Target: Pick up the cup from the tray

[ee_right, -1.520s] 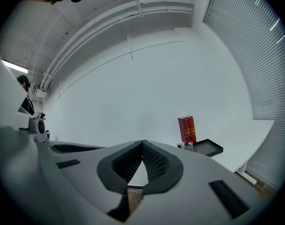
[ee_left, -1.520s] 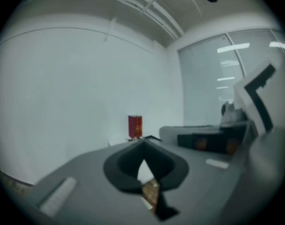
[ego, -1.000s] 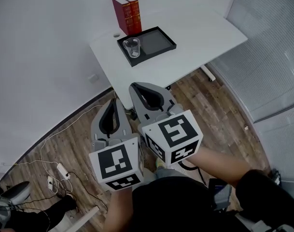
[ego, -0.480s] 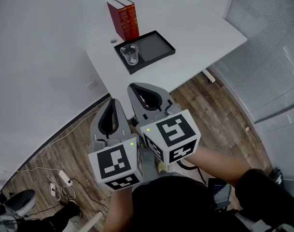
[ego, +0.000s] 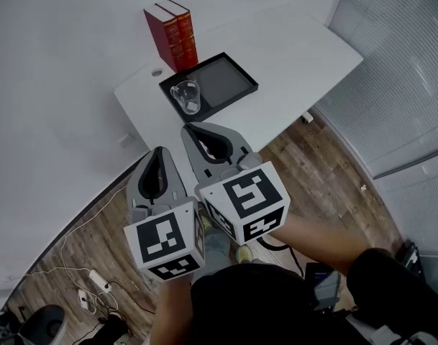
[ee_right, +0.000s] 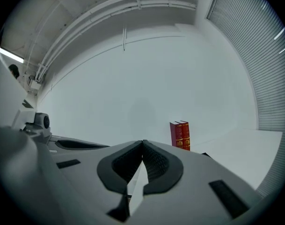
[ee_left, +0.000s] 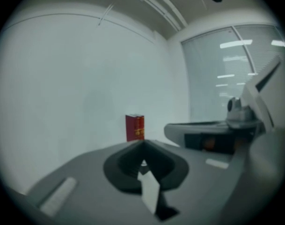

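Note:
A clear glass cup [ego: 187, 95] stands in the left end of a black tray [ego: 226, 77] on the white table [ego: 290, 56]. My left gripper [ego: 158, 152] and right gripper [ego: 190, 127] are side by side before the table's near edge, short of the tray. Both have their jaws pressed together with nothing between them. In the left gripper view the left gripper [ee_left: 143, 143] is shut; in the right gripper view the right gripper [ee_right: 142, 142] is shut. Neither gripper view shows the cup.
Two red books [ego: 170, 34] stand upright behind the tray, also seen as red books [ee_left: 135, 127] and red books [ee_right: 180, 135]. The floor below is wood with cables [ego: 82, 214] at the left. Window blinds [ego: 398, 77] run along the right.
Both grippers have moved forward together towards the table. The right gripper's tip now reaches the table's near edge. Both stayed shut.

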`<act>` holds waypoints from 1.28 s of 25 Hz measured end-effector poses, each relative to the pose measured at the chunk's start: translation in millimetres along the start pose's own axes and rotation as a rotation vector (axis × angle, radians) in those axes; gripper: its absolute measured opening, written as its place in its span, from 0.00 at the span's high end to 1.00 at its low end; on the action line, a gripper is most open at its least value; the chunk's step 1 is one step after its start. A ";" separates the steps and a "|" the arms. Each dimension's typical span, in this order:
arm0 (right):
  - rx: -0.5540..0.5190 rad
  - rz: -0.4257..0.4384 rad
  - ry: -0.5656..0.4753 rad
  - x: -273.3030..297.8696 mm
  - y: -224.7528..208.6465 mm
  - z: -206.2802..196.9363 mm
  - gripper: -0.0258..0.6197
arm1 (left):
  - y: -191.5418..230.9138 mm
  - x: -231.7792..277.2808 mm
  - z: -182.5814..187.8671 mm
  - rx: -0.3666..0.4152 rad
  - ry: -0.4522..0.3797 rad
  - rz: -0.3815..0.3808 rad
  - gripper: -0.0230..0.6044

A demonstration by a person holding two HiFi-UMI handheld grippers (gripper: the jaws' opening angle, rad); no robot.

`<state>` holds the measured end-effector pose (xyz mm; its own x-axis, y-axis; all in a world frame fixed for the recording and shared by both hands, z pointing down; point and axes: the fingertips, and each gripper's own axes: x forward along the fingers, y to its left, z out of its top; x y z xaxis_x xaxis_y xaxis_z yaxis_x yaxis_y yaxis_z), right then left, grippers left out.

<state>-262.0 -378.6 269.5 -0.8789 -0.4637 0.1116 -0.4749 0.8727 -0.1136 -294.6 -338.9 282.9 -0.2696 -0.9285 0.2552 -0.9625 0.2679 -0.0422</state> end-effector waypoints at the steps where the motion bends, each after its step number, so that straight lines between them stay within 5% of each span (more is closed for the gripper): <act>1: 0.002 -0.012 0.003 6.3 -5.6 -0.3 0.94 | 2.3 7.5 0.8 0.000 0.003 -0.008 0.96; 15: -0.005 -0.142 0.121 75.2 -68.3 -52.6 0.93 | 41.6 89.6 -14.4 -0.012 0.073 -0.073 0.96; 25: -0.043 -0.263 0.197 120.3 -94.3 -94.9 0.37 | 67.7 114.0 -28.4 -0.005 0.111 -0.085 0.96; 32: 0.010 -0.351 0.248 160.7 -118.6 -139.9 0.24 | 97.3 122.3 -34.0 0.019 0.127 -0.068 0.96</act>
<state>-340.6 -535.2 439.0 -0.6268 -0.6806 0.3793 -0.7449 0.6662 -0.0356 -420.3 -417.7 342.8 -0.1988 -0.9041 0.3782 -0.9792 0.1990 -0.0389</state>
